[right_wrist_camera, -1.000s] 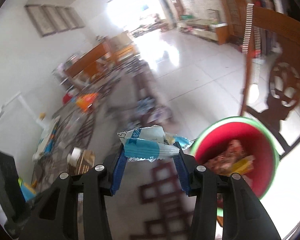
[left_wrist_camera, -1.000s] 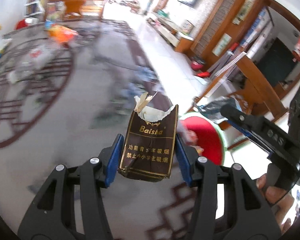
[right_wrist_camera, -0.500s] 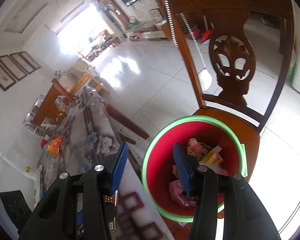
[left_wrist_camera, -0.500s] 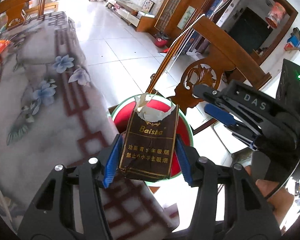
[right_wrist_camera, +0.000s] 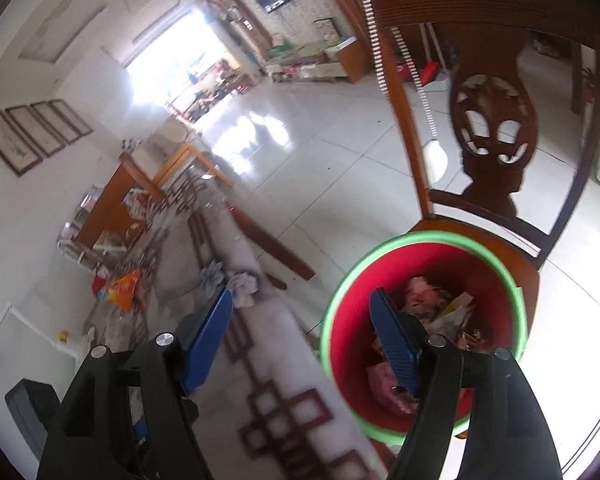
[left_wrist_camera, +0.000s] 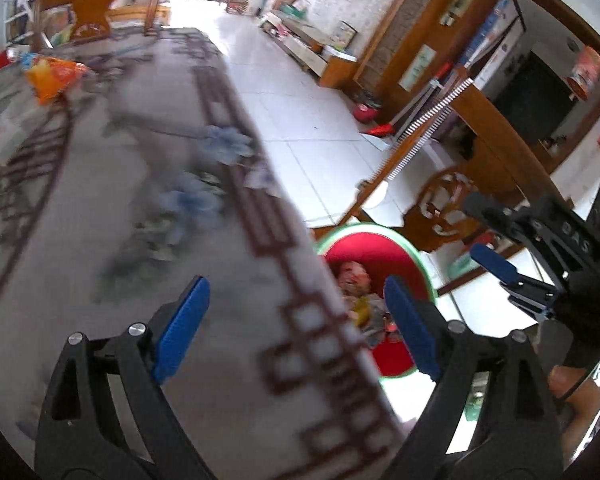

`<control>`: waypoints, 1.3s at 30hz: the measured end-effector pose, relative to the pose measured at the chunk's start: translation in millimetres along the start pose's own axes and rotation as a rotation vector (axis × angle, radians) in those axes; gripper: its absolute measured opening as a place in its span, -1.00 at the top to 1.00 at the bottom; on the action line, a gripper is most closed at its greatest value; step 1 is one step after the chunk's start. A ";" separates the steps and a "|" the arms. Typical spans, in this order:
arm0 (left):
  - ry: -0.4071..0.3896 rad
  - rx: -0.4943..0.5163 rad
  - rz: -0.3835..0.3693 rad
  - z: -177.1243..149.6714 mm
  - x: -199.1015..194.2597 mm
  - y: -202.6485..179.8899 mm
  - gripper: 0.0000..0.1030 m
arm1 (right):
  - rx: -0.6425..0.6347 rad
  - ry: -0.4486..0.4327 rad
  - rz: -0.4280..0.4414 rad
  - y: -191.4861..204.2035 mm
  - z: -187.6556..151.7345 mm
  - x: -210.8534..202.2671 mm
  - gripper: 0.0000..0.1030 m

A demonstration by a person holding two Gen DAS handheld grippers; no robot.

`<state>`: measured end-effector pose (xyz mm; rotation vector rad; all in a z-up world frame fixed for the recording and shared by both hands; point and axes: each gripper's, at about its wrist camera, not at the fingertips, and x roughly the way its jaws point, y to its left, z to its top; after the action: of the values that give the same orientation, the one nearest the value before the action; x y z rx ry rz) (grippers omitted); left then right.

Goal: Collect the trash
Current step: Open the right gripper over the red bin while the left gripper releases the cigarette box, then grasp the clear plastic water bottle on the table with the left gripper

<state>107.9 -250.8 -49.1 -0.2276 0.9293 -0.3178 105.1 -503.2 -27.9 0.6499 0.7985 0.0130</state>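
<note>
A red bin with a green rim (right_wrist_camera: 420,248) stands on a wooden chair beside the table, with several wrappers inside (right_wrist_camera: 440,304). It also shows in the left wrist view (left_wrist_camera: 376,236). My left gripper (left_wrist_camera: 296,320) is open and empty over the table's right edge, next to the bin. My right gripper (right_wrist_camera: 304,336) is open and empty, its right finger over the bin's mouth; it also shows in the left wrist view (left_wrist_camera: 512,280). An orange snack bag (left_wrist_camera: 52,76) lies far back on the table; it also shows in the right wrist view (right_wrist_camera: 122,288).
The table carries a grey cloth with flowers and a dark red border (left_wrist_camera: 140,220). The carved wooden chair back (right_wrist_camera: 492,120) rises behind the bin. A white tiled floor (left_wrist_camera: 300,112) lies to the right. Another wooden chair (left_wrist_camera: 100,12) stands at the table's far end.
My left gripper has opened and the brown cigarette pack is gone from it. The left view has swung back over the table. My right gripper has stayed open by the bin.
</note>
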 end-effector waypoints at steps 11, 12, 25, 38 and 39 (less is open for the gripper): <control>-0.071 0.091 0.429 66.6 -35.6 166.9 -0.79 | -0.103 0.087 0.107 65.0 -22.2 24.2 -0.42; -0.058 0.084 0.452 71.6 -34.0 182.3 -0.79 | -0.108 0.096 0.115 69.8 -23.8 27.2 -0.42; 0.095 0.078 0.547 94.4 12.1 281.0 -0.01 | -0.236 0.169 0.094 104.2 -44.1 53.2 -0.45; -0.035 -0.243 0.295 -29.7 -141.2 273.2 0.27 | -0.766 0.228 0.229 324.4 -79.8 188.5 -0.49; -0.046 -0.230 0.300 -35.1 -147.5 268.5 0.27 | -0.790 0.215 0.227 347.5 -80.8 212.0 -0.52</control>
<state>42.7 50.6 -47.0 -0.3007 0.9398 0.0712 279.9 -126.9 -20.0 -0.0192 0.8406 0.5859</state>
